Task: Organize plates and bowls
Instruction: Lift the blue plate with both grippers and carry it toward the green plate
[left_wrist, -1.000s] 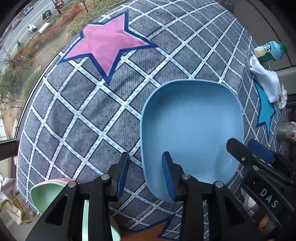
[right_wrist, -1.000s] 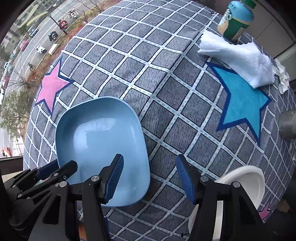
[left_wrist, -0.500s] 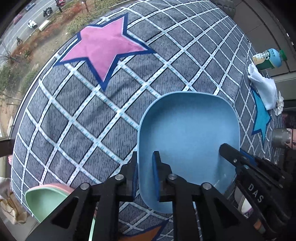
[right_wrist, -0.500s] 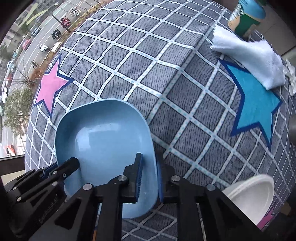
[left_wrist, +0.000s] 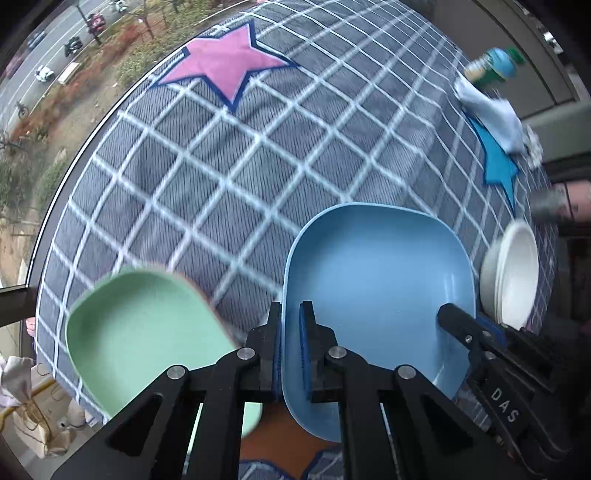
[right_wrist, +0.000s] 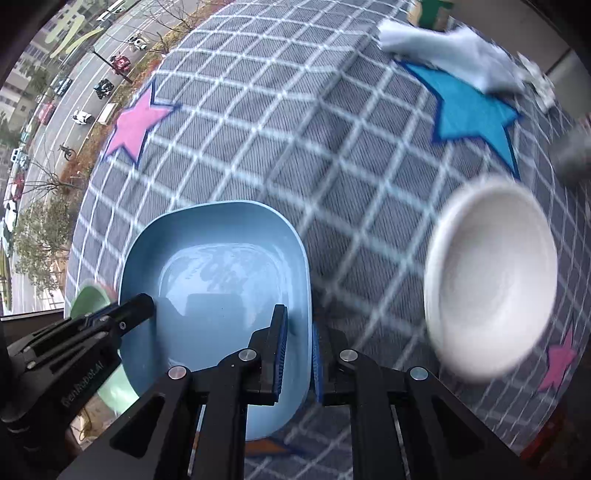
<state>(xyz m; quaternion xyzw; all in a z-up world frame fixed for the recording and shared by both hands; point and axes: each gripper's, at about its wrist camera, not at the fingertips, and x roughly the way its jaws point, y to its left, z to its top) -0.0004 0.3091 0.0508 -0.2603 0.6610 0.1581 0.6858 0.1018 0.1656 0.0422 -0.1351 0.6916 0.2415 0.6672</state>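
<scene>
- Left hand-held gripper (left_wrist: 291, 354): points straight down at the surface, jaws closed tight on the left rim of the blue plate (left_wrist: 376, 280); one pad sits inside the rim, the other outside.
- Right hand-held gripper (right_wrist: 298, 350): also pointing straight down, jaws clamped on the opposite, right rim of the same blue plate (right_wrist: 214, 280), one pad on each side of the wall.
- Each camera sees the other unit at the far edge of the plate: black body at lower right in the left wrist view, at lower left in the right wrist view.
- The plate is a rounded rectangle with a raised wall, held between the two grippers over the grey checked tablecloth (left_wrist: 229, 177). Contact with the cloth cannot be told.
- Green plate (left_wrist: 147, 332): just to the left of the blue plate, near the surface edge, with a pinkish rim showing beneath it. Blurred.
- White bowls (right_wrist: 491, 280): to the right of the blue plate, apart from it; the left wrist view shows more than one stacked rim.
- Farther out: pink star patch (left_wrist: 225, 66) and blue star patch (right_wrist: 472, 114) on the cloth.
- Far right edge: white cloth (right_wrist: 461, 55) lying beside a green-capped bottle (left_wrist: 495, 68).
</scene>
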